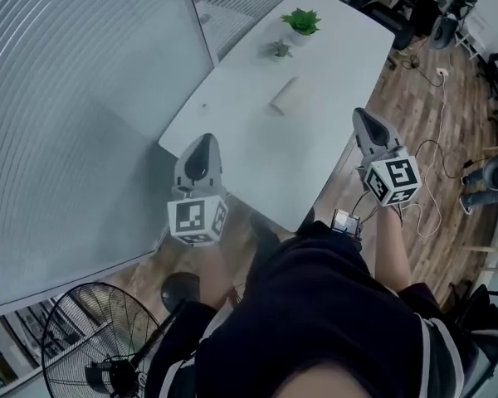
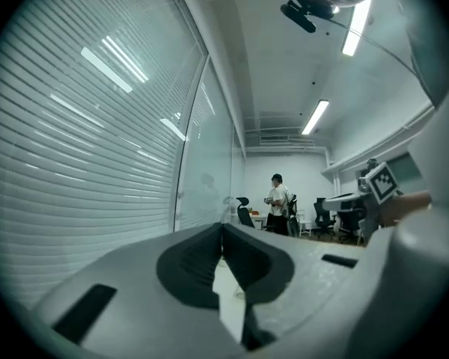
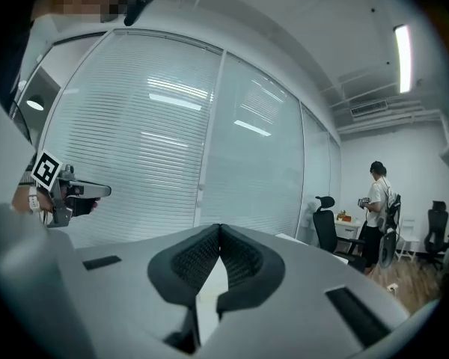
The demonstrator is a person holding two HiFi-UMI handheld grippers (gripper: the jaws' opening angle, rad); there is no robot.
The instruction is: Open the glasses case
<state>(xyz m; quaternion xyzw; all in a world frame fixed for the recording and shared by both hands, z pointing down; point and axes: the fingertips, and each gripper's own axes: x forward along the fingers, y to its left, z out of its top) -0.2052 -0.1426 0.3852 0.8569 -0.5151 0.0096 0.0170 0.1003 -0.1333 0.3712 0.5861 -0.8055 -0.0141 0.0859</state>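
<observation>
Empty jaws pressed together, the grey left gripper (image 1: 202, 142) and right gripper (image 1: 362, 114) hung at the white table's (image 1: 257, 152) near end, its closed beige oblong glasses case (image 1: 285, 94) seemingly beyond reach.

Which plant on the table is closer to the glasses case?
The smaller, duller plant; the bigger bright green plant stands farther from the glasses case.

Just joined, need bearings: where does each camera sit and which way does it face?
Head view: on the head, steeply down at white table, glasses case; left gripper, right gripper, torso show.
Left gripper view: on that gripper, level along shut jaws beside glass wall; right gripper shows.
Right gripper view: likewise, jaws shut; left gripper shows.
Both gripper views share the standing person.
</observation>
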